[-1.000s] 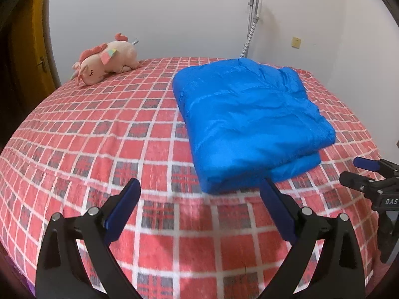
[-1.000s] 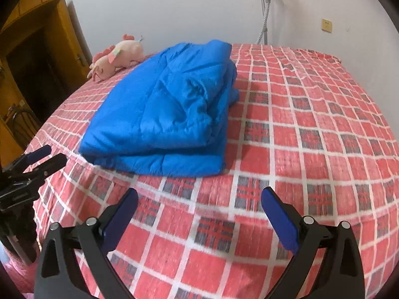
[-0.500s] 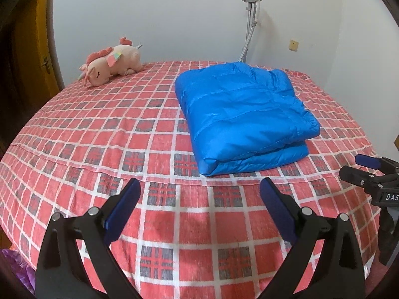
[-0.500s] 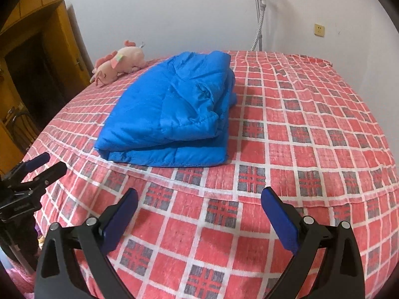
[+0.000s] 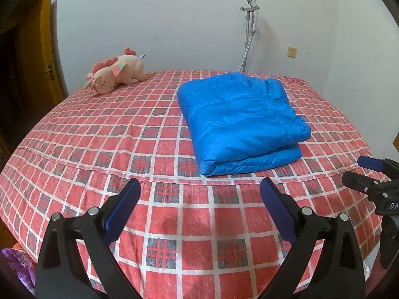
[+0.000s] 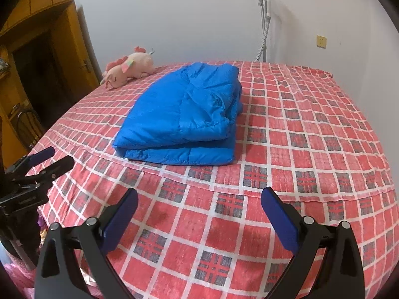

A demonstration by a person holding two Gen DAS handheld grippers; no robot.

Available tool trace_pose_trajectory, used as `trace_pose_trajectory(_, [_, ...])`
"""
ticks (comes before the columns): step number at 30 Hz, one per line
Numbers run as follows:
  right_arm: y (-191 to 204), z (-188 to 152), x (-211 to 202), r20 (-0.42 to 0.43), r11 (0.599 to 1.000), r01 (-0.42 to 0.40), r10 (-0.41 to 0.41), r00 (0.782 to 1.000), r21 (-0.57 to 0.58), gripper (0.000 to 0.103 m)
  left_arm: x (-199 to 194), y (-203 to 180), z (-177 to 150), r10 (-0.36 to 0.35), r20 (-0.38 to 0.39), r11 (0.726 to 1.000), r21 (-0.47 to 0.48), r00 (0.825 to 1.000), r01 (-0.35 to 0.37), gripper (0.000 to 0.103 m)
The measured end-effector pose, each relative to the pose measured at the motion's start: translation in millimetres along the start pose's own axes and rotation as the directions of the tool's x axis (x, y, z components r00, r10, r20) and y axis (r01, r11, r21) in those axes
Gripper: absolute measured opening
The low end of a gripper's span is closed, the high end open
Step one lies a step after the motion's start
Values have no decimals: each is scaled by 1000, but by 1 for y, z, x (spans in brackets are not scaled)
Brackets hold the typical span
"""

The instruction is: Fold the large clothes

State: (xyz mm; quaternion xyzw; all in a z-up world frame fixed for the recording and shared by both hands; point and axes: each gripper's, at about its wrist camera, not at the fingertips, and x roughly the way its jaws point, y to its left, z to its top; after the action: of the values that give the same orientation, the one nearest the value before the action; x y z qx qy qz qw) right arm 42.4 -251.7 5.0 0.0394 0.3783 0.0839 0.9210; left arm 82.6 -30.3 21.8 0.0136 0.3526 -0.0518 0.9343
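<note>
Your left hand-held gripper (image 5: 199, 199) and right hand-held gripper (image 6: 199, 204) are both released, jaws spread wide and empty, hovering over the near edge of the bed (image 5: 74, 137). The jacket (image 5: 239, 122) lies ahead of both, folded into a thick blue stack on the checked cover, well apart from either gripper. Its long axis runs away from you toward the far wall. From the left gripper it sits ahead and slightly right; from the right gripper, ahead and slightly left (roughly equal reach, so neither is clearly nearer). The fold appears complete. Beyond it, a plush toy (image 5: 116, 74) rests at the far left corner.
</note>
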Motion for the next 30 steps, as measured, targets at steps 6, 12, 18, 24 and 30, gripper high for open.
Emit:
trace_pose_trajectory(6, [2,-1,-7,13,1000,-8,8,1000,-7,99,-6,-2,-2,0,8,1000,5,1000,0,96])
trace_pose_trajectory(12, [3,-3,-8,15,1000,-9,9,1000,-9,99,-9,-3,-3,7,15,1000,10,1000,-7,96])
trace_pose_trajectory(18, [4,-2,-10,21,1000,-7,7,1000,-18,99,-9,-4,-3,7,15,1000,9,1000,-8,96])
trace_pose_trajectory(24, [5,-2,-9,21,1000,-7,7,1000,-18,99,-9,-5,-4,9,14,1000,10,1000,-9,96])
trace_pose_trajectory(30, [5,-2,-9,21,1000,-4,5,1000,-17,99,-8,-3,-3,8,8,1000,16,1000,-8,96])
